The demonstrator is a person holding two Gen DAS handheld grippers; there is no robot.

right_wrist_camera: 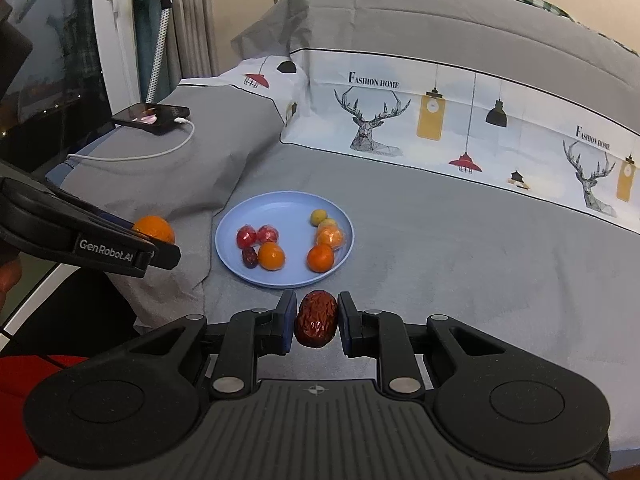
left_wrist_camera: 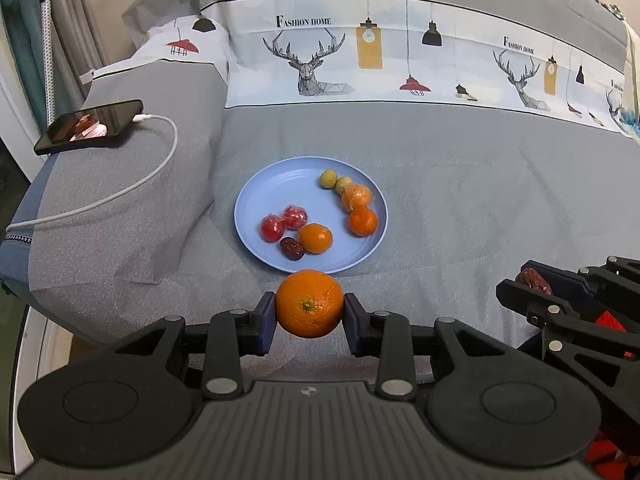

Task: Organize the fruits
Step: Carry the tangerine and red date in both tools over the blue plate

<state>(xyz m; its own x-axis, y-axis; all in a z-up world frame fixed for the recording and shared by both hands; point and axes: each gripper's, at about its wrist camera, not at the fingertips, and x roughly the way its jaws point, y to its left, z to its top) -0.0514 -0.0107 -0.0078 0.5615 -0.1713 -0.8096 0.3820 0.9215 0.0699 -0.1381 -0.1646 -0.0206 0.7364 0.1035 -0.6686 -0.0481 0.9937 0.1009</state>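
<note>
An orange point(left_wrist_camera: 309, 303) is sitting clamped between the jaws of the left gripper point(left_wrist_camera: 309, 312), hanging just short of the near rim of a blue plate point(left_wrist_camera: 256, 184) on the grey bed point(left_wrist_camera: 460, 208). The right gripper point(right_wrist_camera: 316, 320) is pinching a wrinkled red date point(right_wrist_camera: 316, 319) near that same rim. The plate is carrying two oranges, a wrapped orange piece, two red wrapped fruits, another date and two small green fruits.

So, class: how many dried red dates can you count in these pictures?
2. One date is clamped in the right claw, in front of the blue plate. The other date lies on that plate beside an orange. None looks hidden.
</note>
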